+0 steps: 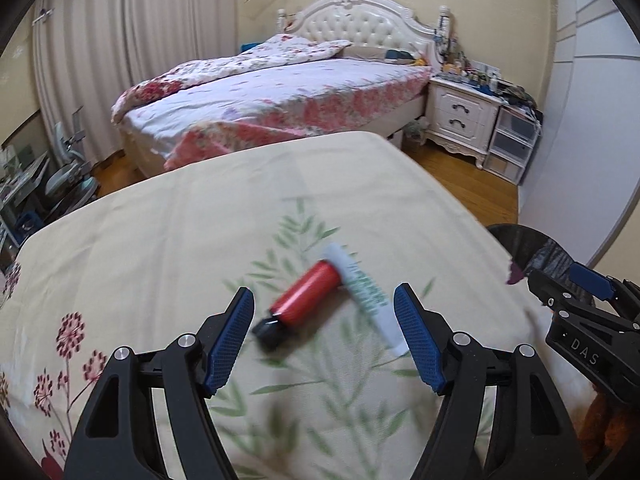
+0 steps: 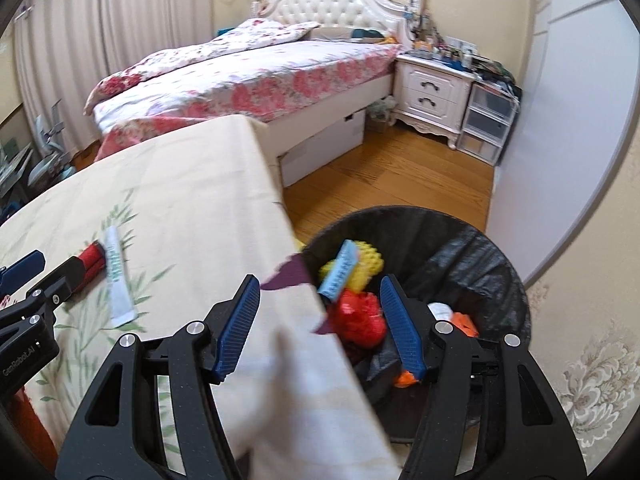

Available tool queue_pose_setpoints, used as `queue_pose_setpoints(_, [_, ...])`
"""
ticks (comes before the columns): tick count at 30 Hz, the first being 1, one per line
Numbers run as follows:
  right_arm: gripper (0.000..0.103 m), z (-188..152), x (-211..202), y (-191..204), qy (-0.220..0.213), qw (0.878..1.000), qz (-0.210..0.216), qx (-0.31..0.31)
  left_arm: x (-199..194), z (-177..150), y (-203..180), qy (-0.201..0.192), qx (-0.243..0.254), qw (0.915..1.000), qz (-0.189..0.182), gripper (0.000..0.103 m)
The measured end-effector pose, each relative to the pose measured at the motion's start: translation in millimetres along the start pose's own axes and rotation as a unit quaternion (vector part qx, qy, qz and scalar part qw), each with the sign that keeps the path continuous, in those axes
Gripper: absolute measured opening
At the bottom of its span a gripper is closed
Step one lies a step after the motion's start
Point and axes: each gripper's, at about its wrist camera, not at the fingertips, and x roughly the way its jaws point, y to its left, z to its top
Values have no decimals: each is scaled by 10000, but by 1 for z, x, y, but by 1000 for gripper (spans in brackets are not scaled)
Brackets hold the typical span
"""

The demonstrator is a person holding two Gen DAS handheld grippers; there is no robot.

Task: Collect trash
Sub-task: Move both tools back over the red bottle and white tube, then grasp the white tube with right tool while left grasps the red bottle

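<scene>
On the cream flowered tablecloth (image 1: 168,240) lie a red bottle with a black cap (image 1: 304,300) and a white tube with green print (image 1: 364,296), touching each other. My left gripper (image 1: 324,336) hovers just short of them, open, with nothing between its blue pads. In the right wrist view the same bottle (image 2: 92,260) and tube (image 2: 116,280) lie at the far left, beside the left gripper (image 2: 48,272). My right gripper (image 2: 320,320) is open and empty over the table's right edge, next to a black-lined bin (image 2: 460,248). The right gripper (image 1: 564,284) also shows at the left view's right edge.
The bin holds several pieces: a yellow block (image 2: 368,264), a blue packet (image 2: 340,272), red crumpled wrap (image 2: 360,316) and orange scraps (image 2: 464,324). Beyond the table are a floral bed (image 2: 248,76), a white nightstand (image 2: 432,88), plastic drawers (image 2: 488,124) and wooden floor (image 2: 392,184).
</scene>
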Motion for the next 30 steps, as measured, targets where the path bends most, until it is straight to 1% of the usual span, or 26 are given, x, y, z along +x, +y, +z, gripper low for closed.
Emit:
queue_pose_setpoints(11, [61,4,3,87,120,9951,662,-730,-5,-18,69,92,-546,9972,506,71])
queue_pose_setpoints(17, [59,6,12,114,260,9915,821,-974,-8,-26,89,132,-725,9954,610,71])
queue_pose_setpoints(19, [51,6,15,118,318,9910,820,-1011,-8,-27,90,139,-741,9953,604,71])
queue_pose_setpoints(23, [49,8,22,123,404,9907,807,-1021,-9,-31,90,154,-730,9957,547,71])
queue_pose_setpoints(26, [46,8,25,125,441,9901,799,-1062,-8,-32,89,167,-709,9961,503,71])
queue_pose_setpoints(28, [36,8,29,126,497,9893,792,-1119,-7,-32,89,175,-704,9962,474,71])
queue_pose_setpoints(30, [33,7,29,125,480,9893,787,-1128,-5,-30,87,177,-691,9964,450,71])
